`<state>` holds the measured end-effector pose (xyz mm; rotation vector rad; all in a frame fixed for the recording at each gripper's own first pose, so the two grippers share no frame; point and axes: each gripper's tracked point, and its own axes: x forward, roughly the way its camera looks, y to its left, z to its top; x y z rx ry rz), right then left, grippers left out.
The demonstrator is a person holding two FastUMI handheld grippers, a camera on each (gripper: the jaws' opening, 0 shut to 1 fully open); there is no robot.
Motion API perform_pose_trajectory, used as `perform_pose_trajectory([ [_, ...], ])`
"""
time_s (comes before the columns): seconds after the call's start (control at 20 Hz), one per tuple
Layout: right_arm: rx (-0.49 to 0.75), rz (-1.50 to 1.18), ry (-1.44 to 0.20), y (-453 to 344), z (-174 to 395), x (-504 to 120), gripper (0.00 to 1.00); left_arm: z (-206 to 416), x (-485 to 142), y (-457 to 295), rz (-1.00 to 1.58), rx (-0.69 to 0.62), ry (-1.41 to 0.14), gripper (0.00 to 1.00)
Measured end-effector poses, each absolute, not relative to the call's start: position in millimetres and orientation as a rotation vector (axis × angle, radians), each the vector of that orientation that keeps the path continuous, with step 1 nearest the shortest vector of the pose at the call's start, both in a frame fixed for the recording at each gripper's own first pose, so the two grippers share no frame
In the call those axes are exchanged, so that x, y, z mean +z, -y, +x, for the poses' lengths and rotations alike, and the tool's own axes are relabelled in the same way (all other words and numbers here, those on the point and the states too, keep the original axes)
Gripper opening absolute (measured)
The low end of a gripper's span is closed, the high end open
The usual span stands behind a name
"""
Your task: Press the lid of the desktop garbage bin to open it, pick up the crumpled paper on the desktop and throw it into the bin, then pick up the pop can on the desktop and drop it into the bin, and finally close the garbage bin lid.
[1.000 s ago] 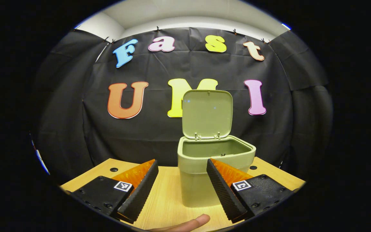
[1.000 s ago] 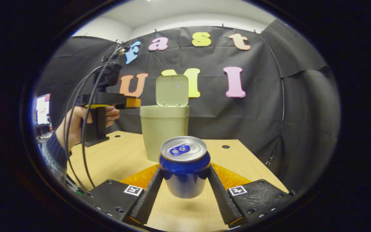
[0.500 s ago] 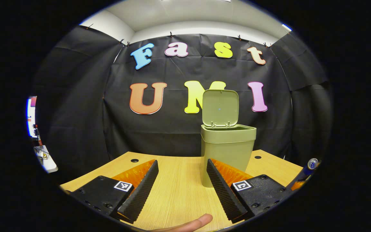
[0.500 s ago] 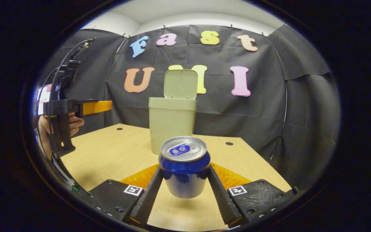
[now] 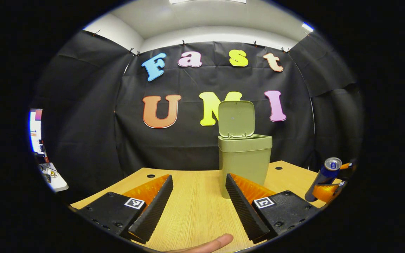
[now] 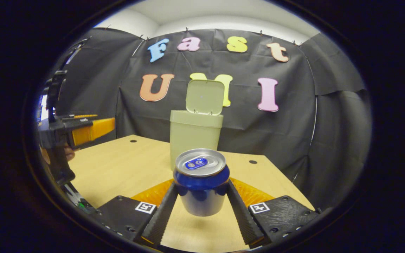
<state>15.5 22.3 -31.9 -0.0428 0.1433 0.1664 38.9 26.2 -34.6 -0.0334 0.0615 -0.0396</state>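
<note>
A green desktop bin [image 5: 244, 161] [image 6: 194, 138] stands at the back of the wooden table with its lid [image 5: 236, 118] [image 6: 205, 97] swung upright. My right gripper [image 6: 201, 196] is shut on a blue pop can [image 6: 201, 181] held above the table, upright, short of the bin. In the left gripper view that can [image 5: 323, 177] appears at the far right. My left gripper [image 5: 197, 196] is open with nothing between its fingers, back from the bin and left of it; in the right gripper view the left gripper [image 6: 109, 125] sits at the left edge. The bin's inside is hidden.
The wooden table [image 5: 195, 207] [image 6: 125, 168] has small round holes near its back corners. Black cloth walls close the back and sides. A fingertip [image 5: 206, 244] of the holding hand shows at the bottom of the left gripper view. A lit screen [image 5: 35, 130] sits far left.
My left gripper has pulled back and down away from the bin, which now looks smaller. My right gripper keeps its grip on the can and has drifted slightly, with the bin a bit more centred.
</note>
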Motion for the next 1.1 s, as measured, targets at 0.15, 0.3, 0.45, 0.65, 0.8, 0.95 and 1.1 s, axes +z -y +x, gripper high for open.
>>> perform_pose_trajectory([
  [0.15, 0.144, -0.079, -0.091, -18, 21, 9, 0.81, 41, -40, -28, -0.054, -0.054, -0.084, 0.97],
  [0.3, 0.117, -0.1, -0.017, -13, 32, 66, 0.81, 41, -41, -41, -0.046, -0.012, -0.094, 0.97],
  [0.45, 0.111, -0.111, 0.012, -11, 48, 114, 0.82, 41, -42, -39, -0.046, -0.022, -0.1, 0.97],
  [0.65, 0.171, -0.125, 0.041, -27, 71, 167, 0.82, 36, -44, -36, -0.04, -0.029, -0.114, 0.97],
  [0.8, 0.179, -0.113, 0.008, -37, 93, 193, 0.81, 34, -39, -30, -0.028, -0.05, -0.098, 0.97],
  [0.95, 0.172, -0.12, -0.015, -49, 118, 217, 0.81, 30, -33, -29, -0.02, -0.059, -0.076, 0.97],
  [1.1, 0.168, -0.123, -0.028, -67, 146, 235, 0.82, 26, -31, -28, -0.019, -0.066, -0.076, 0.97],
])
